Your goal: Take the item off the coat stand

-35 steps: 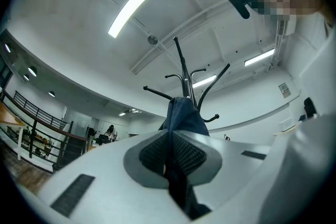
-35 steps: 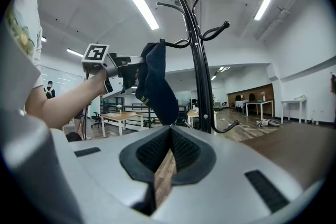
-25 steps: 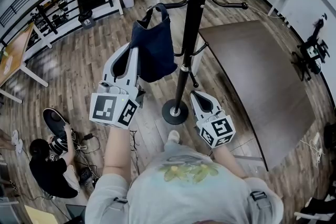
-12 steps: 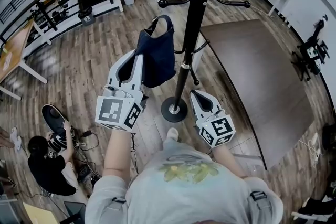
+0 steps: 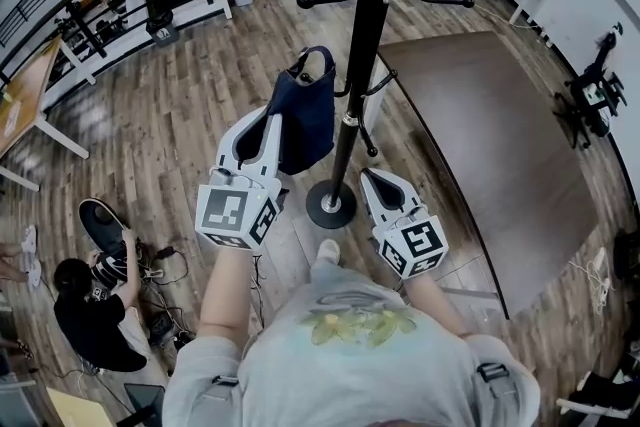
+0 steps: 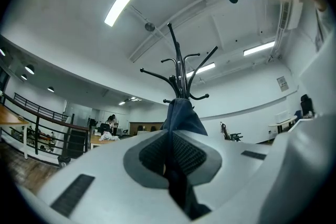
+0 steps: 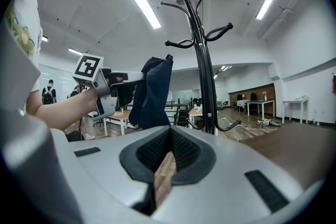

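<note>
Since the handle loop (image 5: 318,55) of the dark blue bag (image 5: 305,110) stands free, with no hook through it, the lifting-off step looks done and the work seems to be at the carrying-away stage. The bag hangs in the air just beside the pole of the coat stand (image 5: 362,65), below its upper hooks (image 5: 330,0) and above the wooden floor (image 5: 180,115).

The left claw (image 5: 271,123) is pressed together on the bag's cloth; the left gripper view shows dark fabric filling the slit between its jaws. The right claw (image 5: 372,180) waits low near the stand's base, its jaws drawn together on nothing, with only floor showing through the thin gap.

What the next move likely calls for is a steady pull away from the pole, so that neither the loop nor the body of the bag snags on the small lower hooks close by. The grip should stay firm, as the hold is on a fold of cloth and not on the handle.

The bag is a soft, limp tote of plain navy fabric. Its body sags, and one strap arches at the top.
</note>
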Available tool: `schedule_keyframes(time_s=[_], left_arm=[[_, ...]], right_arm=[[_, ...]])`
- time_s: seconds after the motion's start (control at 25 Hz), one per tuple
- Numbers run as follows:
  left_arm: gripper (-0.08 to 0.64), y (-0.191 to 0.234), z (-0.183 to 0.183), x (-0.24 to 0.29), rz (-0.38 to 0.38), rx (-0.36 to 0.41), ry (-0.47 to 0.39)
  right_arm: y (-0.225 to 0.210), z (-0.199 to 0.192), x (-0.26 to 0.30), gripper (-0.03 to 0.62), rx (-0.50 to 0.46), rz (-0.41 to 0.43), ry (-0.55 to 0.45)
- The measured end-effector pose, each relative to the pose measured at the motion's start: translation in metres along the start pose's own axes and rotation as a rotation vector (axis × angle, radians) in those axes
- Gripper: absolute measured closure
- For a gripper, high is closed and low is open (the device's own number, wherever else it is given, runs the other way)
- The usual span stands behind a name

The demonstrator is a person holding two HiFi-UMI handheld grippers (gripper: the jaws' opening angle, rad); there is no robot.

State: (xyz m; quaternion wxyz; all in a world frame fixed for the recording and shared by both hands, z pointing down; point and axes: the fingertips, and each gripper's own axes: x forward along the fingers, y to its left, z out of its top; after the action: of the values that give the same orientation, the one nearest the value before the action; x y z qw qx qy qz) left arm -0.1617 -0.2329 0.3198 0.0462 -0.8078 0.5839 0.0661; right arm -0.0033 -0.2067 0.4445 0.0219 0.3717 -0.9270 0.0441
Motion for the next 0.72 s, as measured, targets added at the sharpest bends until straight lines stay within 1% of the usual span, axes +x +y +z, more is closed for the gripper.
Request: schedule_keyframes(time_s=[0.24,0.52,0.72], left_arm=[[0.528,-0.013,-0.029,0.003,-0.02,-0.008,0.065],[0.528,-0.025,-0.054,0.001,-0.035,-0.028,0.123],[0.528,-0.032,-0.069,-0.005,-0.035,-0.046,0.157]], right_arm=[[-0.001,-0.003,-0.002,0.586,0.0,0.003,0.005],[0.0,-0.004,-0.003,0.586,0.002,0.011,0.014],[0.001,-0.009,-0.003,0.586,-0.002,0.01,0.042]])
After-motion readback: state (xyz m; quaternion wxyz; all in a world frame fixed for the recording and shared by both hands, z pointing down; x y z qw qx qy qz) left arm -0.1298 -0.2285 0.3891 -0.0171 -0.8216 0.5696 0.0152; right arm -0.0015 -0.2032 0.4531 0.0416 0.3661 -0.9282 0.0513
